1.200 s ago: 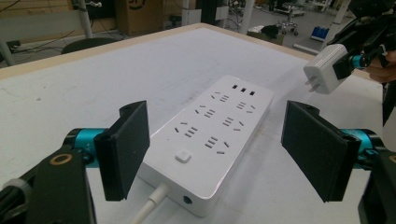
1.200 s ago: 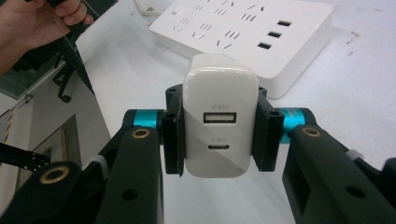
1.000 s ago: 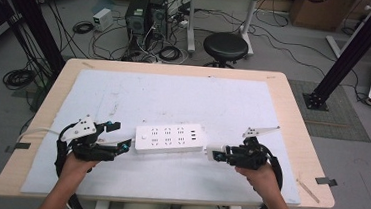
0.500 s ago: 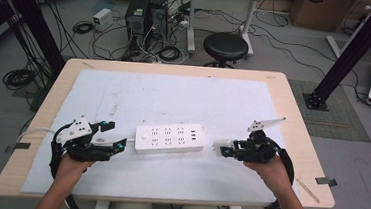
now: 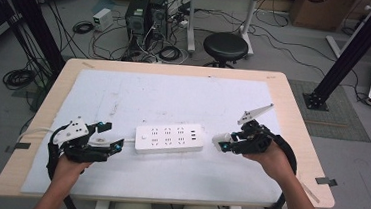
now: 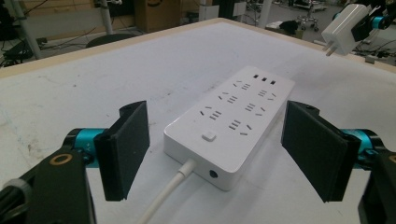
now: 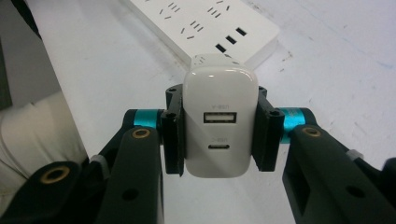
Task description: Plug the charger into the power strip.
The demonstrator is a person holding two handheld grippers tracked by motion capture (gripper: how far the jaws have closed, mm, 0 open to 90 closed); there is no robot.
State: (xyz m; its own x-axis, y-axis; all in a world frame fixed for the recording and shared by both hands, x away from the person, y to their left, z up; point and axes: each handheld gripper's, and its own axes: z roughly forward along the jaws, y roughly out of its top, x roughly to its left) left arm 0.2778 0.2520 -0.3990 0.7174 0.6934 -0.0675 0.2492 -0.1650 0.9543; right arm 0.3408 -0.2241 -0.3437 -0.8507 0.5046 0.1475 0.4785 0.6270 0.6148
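A white power strip point(image 5: 170, 138) lies flat on the white mat in the middle of the table, its cord leaving at its left end. In the left gripper view the strip point(image 6: 231, 125) sits just beyond my left gripper point(image 6: 215, 154), whose black pads point(image 6: 123, 149) stand apart on either side of its cord end without touching it. That left gripper point(image 5: 109, 137) rests left of the strip. My right gripper point(image 5: 220, 143) hovers right of the strip, shut on a white USB charger point(image 7: 219, 123) with two ports facing the camera. The charger point(image 6: 343, 28) shows its prongs.
The pale wooden table point(image 5: 293, 113) carries a white mat point(image 5: 174, 98). Behind it on the floor stand a black stool point(image 5: 225, 46), a computer tower point(image 5: 143, 16) and tangled cables. A black frame post point(image 5: 348, 52) rises at the right.
My right gripper has lifted with the charger and drifted slightly right, away from the strip's end. The left gripper has stayed where it was.
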